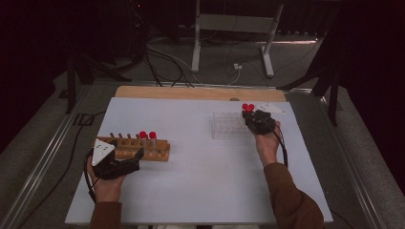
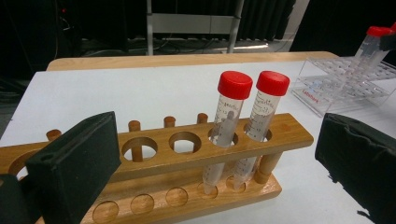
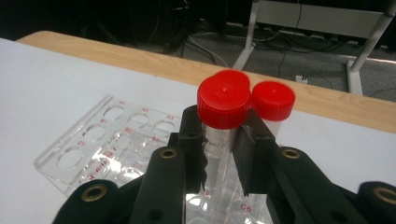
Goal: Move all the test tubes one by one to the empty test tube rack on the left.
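Pinching a red-capped tube point(image 3: 223, 121) just below its cap, right gripper point(image 3: 222, 161) jaws pressed on it, over the clear rack point(image 3: 100, 144) at the table's point(image 1: 191, 191) far right (two more red caps just behind, possibly racked already). Left gripper point(image 2: 210, 163) spread wide, flanking wooden rack point(image 2: 187, 154) holding two capped tubes point(image 2: 229, 126).

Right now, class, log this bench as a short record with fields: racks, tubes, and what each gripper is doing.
wooden rack: two red-capped tubes upright at one end, other holes empty
clear rack: red-capped tubes at its far side
right gripper: shut on a capped tube over the clear rack
left gripper: open, beside the wooden rack
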`<state>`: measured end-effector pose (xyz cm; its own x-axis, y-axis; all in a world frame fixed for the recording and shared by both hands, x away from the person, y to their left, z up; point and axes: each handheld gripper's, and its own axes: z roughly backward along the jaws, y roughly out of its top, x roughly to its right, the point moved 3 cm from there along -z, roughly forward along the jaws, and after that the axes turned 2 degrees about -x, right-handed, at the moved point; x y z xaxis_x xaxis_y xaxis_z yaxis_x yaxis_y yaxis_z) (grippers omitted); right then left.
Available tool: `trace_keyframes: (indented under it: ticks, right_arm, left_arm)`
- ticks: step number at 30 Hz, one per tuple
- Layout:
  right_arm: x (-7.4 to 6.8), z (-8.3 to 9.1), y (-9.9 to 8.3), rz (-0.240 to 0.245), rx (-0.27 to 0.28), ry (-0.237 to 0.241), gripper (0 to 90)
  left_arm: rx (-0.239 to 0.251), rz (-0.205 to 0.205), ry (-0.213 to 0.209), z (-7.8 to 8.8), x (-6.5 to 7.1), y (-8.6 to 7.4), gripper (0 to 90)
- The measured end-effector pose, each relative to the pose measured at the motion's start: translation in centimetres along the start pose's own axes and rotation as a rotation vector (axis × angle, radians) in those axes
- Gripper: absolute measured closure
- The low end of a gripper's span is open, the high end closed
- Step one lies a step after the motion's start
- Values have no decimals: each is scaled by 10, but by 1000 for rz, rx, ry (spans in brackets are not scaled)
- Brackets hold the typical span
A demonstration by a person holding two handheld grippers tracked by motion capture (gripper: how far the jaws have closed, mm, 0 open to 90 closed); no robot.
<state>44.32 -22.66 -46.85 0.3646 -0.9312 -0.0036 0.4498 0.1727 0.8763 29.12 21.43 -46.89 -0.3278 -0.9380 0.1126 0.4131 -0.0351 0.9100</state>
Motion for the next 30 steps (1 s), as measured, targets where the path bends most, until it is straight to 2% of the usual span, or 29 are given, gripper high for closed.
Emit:
trace_keyframes:
  ticks: [14, 22, 30]
  right_arm:
    - [0, 29, 29, 23, 75, 9, 745]
    - [0, 42, 35, 15, 100, 41, 745]
    - [-7, 52, 34, 15, 92, 109, 744]
  left_arm:
    - [0, 10, -1, -1, -1, -1, 9]
    - [-5, 13, 3, -2, -1, -1, 8]
    - [-5, 3, 1, -2, 1, -1, 9]
